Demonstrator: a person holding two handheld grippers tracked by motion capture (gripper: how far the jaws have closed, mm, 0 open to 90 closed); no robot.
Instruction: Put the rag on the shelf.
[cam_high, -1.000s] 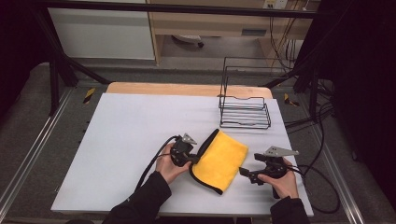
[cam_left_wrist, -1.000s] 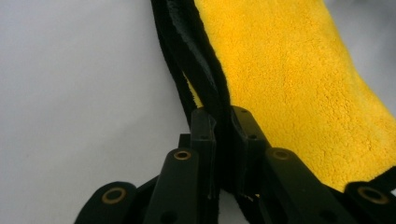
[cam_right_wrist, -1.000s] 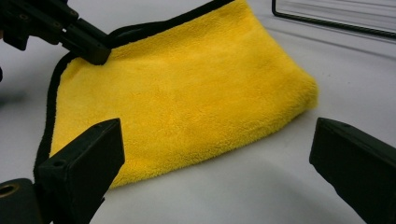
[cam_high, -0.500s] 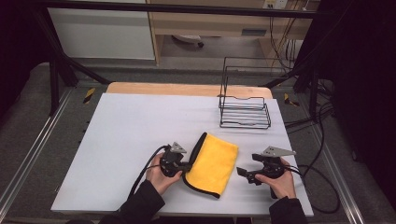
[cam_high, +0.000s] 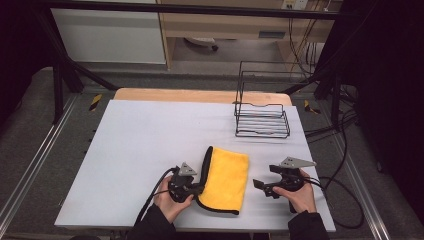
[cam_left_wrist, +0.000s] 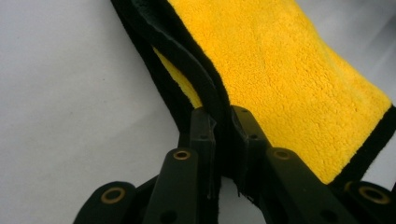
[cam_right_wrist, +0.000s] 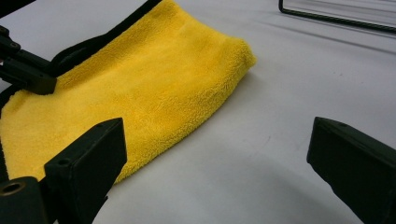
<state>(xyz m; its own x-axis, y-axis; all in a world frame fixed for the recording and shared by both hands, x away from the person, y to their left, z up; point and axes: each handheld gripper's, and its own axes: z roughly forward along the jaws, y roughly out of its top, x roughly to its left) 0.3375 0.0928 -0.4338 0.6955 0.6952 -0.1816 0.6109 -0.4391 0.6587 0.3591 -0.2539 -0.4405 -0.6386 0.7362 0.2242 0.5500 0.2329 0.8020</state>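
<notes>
Yellow cloth (cam_high: 227, 178) lies folded on the near part of the white table (cam_high: 150, 140), between the two hands. Pile is fleecy, bright yellow on top; a black border runs along its left edge and near end. The right edge is a soft rounded fold. Left gripper (cam_high: 196, 189) is clamped on the black hem at the cloth's left edge, jaws nearly together with the doubled hem between them. Right gripper (cam_high: 260, 185) sits just beside the cloth's right edge, jaws spread wide, nothing between them. Wire rack (cam_high: 262, 119) stands well apart, farther back on the table.
</notes>
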